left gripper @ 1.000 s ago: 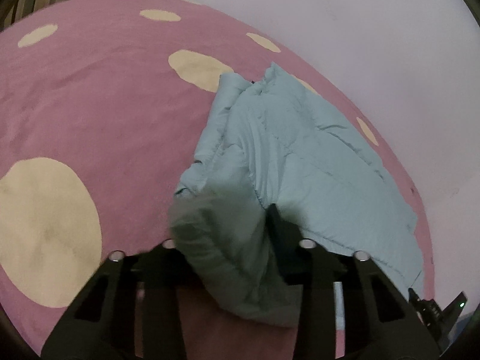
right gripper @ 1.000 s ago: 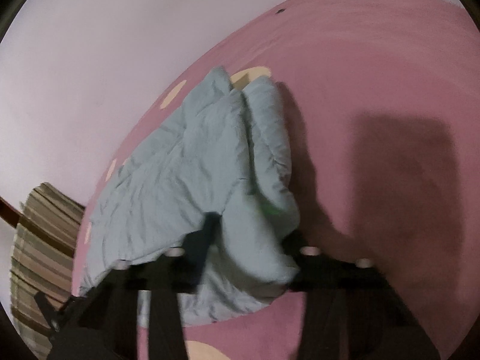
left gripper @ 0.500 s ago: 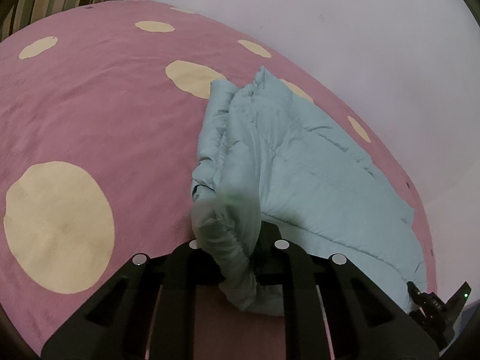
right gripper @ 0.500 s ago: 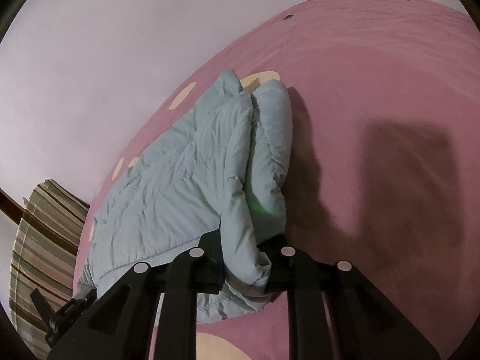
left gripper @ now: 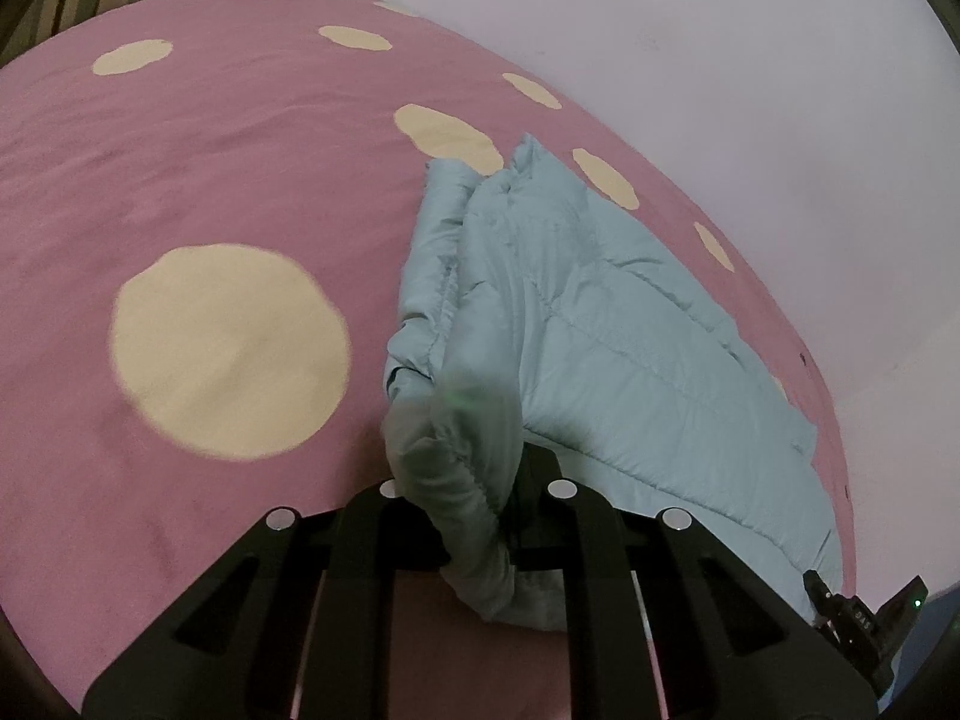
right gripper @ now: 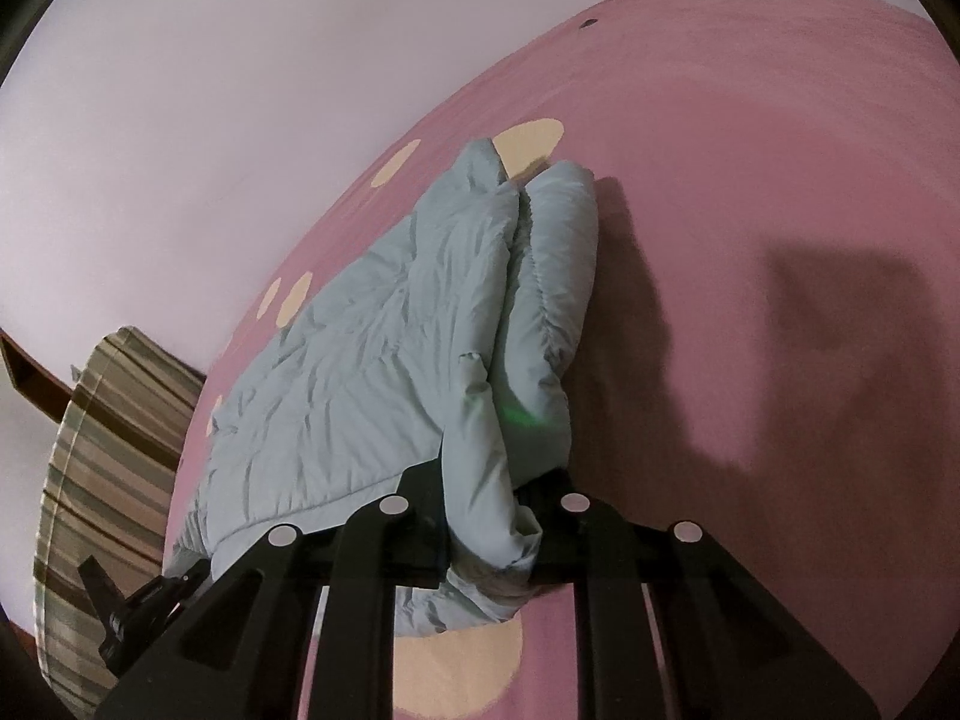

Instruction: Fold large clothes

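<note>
A pale blue-green quilted jacket [left gripper: 600, 324] lies on a pink bedspread with cream dots [left gripper: 228, 348]. My left gripper [left gripper: 474, 480] is shut on a bunched fold of its near edge, lifted a little off the bed. In the right wrist view the same jacket [right gripper: 372, 372] stretches away to the left, and my right gripper [right gripper: 486, 498] is shut on a thick fold of its other near corner. Each gripper's fingertips are buried in the fabric. The other gripper shows at the lower corner of each view.
The pink bedspread [right gripper: 750, 210] runs up to a plain pale wall [left gripper: 690, 30]. A striped pillow [right gripper: 108, 468] sits at the bed's left end in the right wrist view, with brown wood behind it. Bare bedspread lies to the right of the jacket there.
Both grippers went from spread wide around the fabric to shut on it. Since then both have drawn the held folds a little up and along the bed.
</note>
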